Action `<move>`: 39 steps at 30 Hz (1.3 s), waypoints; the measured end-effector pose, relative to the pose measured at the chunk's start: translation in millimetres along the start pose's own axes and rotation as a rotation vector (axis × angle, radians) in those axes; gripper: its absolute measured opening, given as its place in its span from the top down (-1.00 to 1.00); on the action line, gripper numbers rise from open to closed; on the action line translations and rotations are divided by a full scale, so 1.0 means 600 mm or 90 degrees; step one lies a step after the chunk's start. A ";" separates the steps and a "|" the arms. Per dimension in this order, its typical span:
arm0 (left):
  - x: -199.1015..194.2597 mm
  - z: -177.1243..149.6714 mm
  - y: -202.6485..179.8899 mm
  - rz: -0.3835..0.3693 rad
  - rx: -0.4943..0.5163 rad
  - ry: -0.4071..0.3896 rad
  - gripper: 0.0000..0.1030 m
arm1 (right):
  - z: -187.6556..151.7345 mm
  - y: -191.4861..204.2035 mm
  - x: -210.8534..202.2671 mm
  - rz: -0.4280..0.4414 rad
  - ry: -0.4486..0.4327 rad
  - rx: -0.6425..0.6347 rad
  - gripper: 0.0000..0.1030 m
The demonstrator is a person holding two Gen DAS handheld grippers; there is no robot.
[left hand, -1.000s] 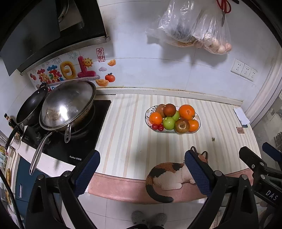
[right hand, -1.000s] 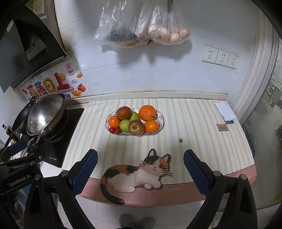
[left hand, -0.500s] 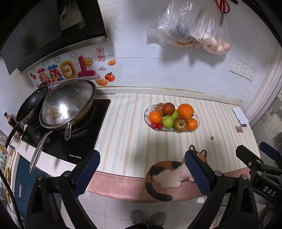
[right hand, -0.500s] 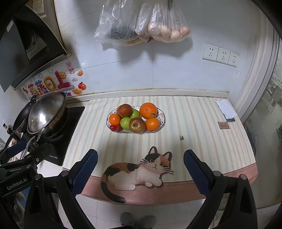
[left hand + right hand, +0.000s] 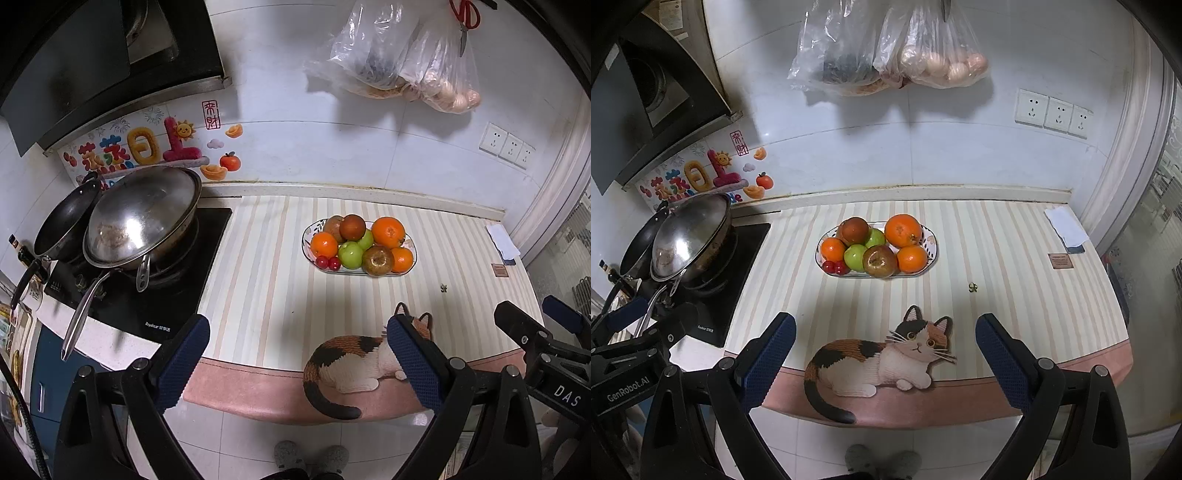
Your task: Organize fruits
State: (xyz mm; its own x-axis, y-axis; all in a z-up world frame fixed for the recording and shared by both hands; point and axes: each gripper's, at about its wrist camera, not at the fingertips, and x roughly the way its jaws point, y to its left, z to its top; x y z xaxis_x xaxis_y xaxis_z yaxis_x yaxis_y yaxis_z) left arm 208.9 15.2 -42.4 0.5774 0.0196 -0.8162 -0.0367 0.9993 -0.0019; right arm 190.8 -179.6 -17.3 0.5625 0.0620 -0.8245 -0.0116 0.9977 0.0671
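All the fruits [image 5: 875, 249] sit piled in the dish [image 5: 932, 246] mid-counter; my left tongs [image 5: 295, 363] and right tongs [image 5: 884, 360] hang spread and empty at the near edge, so I can't tell sorted from unsorted.

A striped mat [image 5: 1015, 258] covered the counter, with a cat [image 5: 886, 358] printed at its 6 o'clock edge. At 9 o'clock a steel wok [image 5: 142, 218] sat on a black stove [image 5: 159, 295], a dark pan [image 5: 64, 223] just beside it. Wall stickers [image 5: 147, 151] ran under the hood [image 5: 92, 55] at 10 o'clock. Plastic bags [image 5: 890, 48] hung at 12 o'clock, with red scissors [image 5: 466, 14] seen from the left wrist. Three sockets [image 5: 1054, 112] were at 2 o'clock, a folded cloth [image 5: 1065, 225] at 3 o'clock.
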 end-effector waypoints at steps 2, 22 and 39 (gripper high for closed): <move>0.000 0.000 0.001 0.001 0.000 0.000 -0.91 | -0.003 0.002 -0.002 0.000 -0.001 0.000 -0.94; -0.012 -0.001 -0.002 -0.001 0.003 -0.005 -0.91 | 0.005 0.013 -0.005 0.004 0.000 0.002 -0.94; -0.015 0.011 0.000 -0.008 0.011 -0.012 -0.91 | 0.003 0.013 -0.011 0.007 0.000 0.007 -0.94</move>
State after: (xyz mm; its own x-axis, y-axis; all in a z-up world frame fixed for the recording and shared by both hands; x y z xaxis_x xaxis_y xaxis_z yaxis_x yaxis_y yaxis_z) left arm 209.1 15.5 -31.4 0.5933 0.0078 -0.8050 -0.0156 0.9999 -0.0018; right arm 188.4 -172.2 -10.6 0.5621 0.0727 -0.8238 -0.0091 0.9966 0.0818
